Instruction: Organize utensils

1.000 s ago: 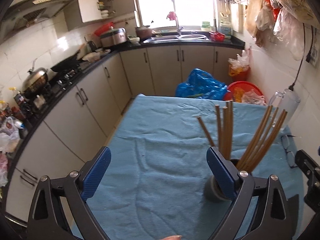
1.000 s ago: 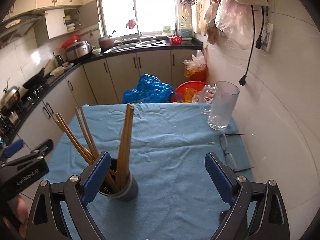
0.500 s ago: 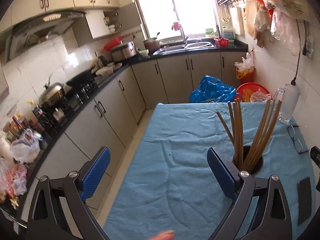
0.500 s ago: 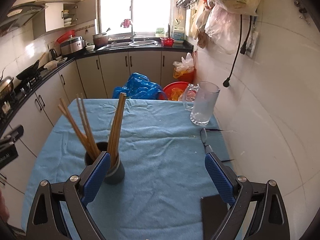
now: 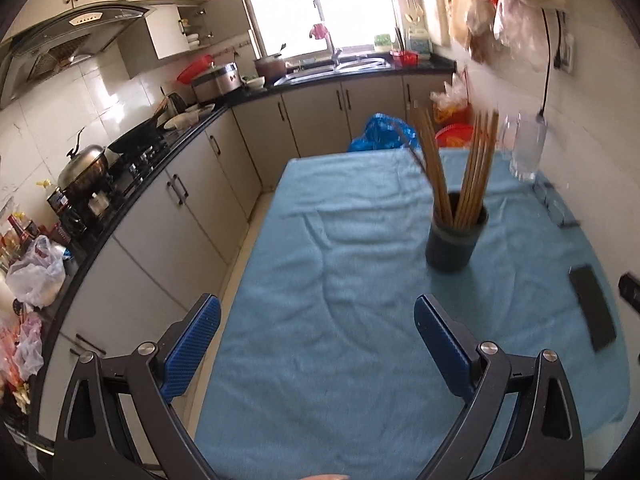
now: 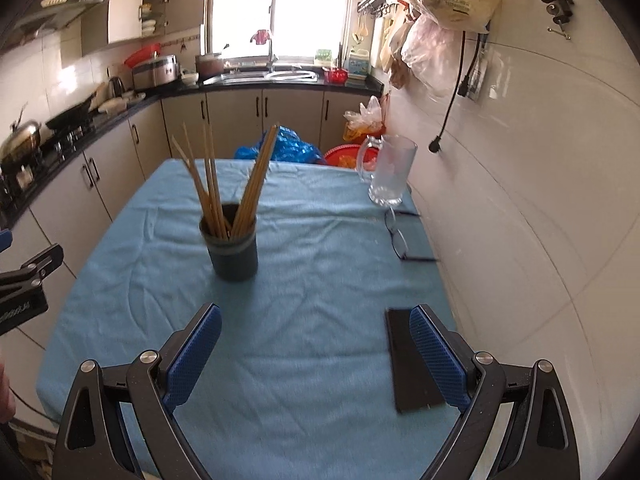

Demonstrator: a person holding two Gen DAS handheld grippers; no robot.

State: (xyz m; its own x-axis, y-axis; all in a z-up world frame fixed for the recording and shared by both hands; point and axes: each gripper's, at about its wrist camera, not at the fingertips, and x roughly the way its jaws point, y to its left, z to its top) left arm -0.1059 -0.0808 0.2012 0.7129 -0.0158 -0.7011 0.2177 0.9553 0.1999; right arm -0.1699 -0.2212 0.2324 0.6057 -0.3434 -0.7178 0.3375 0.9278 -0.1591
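A dark round holder point(image 5: 456, 240) point(image 6: 234, 250) stands upright on the blue table cloth point(image 5: 340, 320) point(image 6: 304, 340), with several wooden chopsticks point(image 5: 476, 172) point(image 6: 212, 184) fanned out in it. My left gripper point(image 5: 318, 344) is open and empty, well short of the holder and to its left. My right gripper point(image 6: 316, 348) is open and empty too, back from the holder near the table's front. Part of the left gripper's black body point(image 6: 24, 284) shows at the left edge of the right wrist view.
A glass mug point(image 6: 390, 172) point(image 5: 524, 152) stands at the far right by the tiled wall. Eyeglasses point(image 6: 398, 236) lie in front of it. A black phone point(image 6: 412, 364) point(image 5: 592, 312) lies flat at the right. Counters with a stove run along the left.
Both grippers have pulled back and up from the holder. It stood right at the fingertips a second ago and now stands well ahead. Both stayed open.
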